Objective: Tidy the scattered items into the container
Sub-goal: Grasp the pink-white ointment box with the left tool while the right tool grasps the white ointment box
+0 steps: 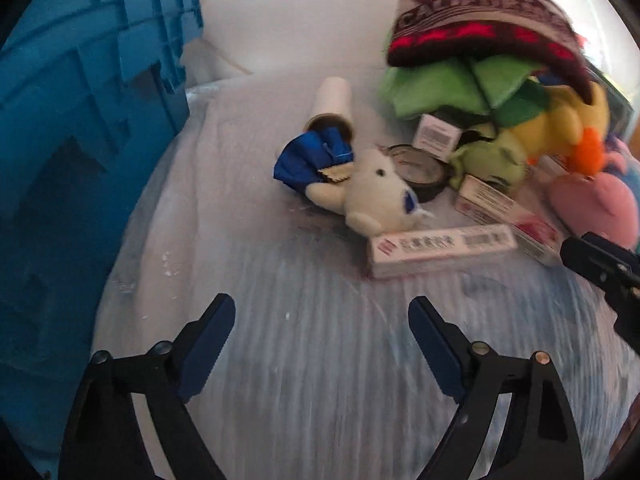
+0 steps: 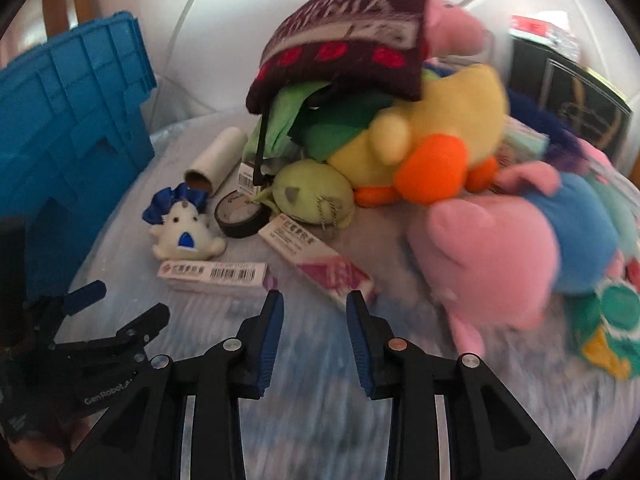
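Two grippers are hovering over a pale padded surface [image 1: 304, 360] strewn with toys and boxes, neither holding anything. Left gripper [image 1: 322, 316] is standing wide open above a bare patch, its blue-padded fingers [image 1: 210, 340] well apart. Right gripper [image 2: 315, 304] is set at a narrower gap, its fingertips just short of two long white boxes.

Nearest the right gripper, one box [image 2: 214, 274] is lying flat with its barcode up; a second, pink-printed box [image 2: 316, 258] is lying at an angle beside it. Just beyond the first box, a small white plush [image 2: 186, 234] is lying on the surface, touching a blue bow [image 2: 176, 200]. A black tape roll [image 2: 240, 214] is lying beside the plush, near a pale green pouch [image 2: 314, 196]. A white paper tube [image 2: 218, 160] is lying on its side behind the bow.

Farther back, a yellow duck plush [image 2: 432, 136] is lying on a heap of green cloth [image 2: 308, 120], capped by a maroon knit hat [image 2: 348, 40]. A pink plush [image 2: 492, 256] is lying to the right, near the right gripper's side.

At the left edge, the blue crate [image 1: 80, 120] is standing upright, well apart from the heap; its inside is out of view.
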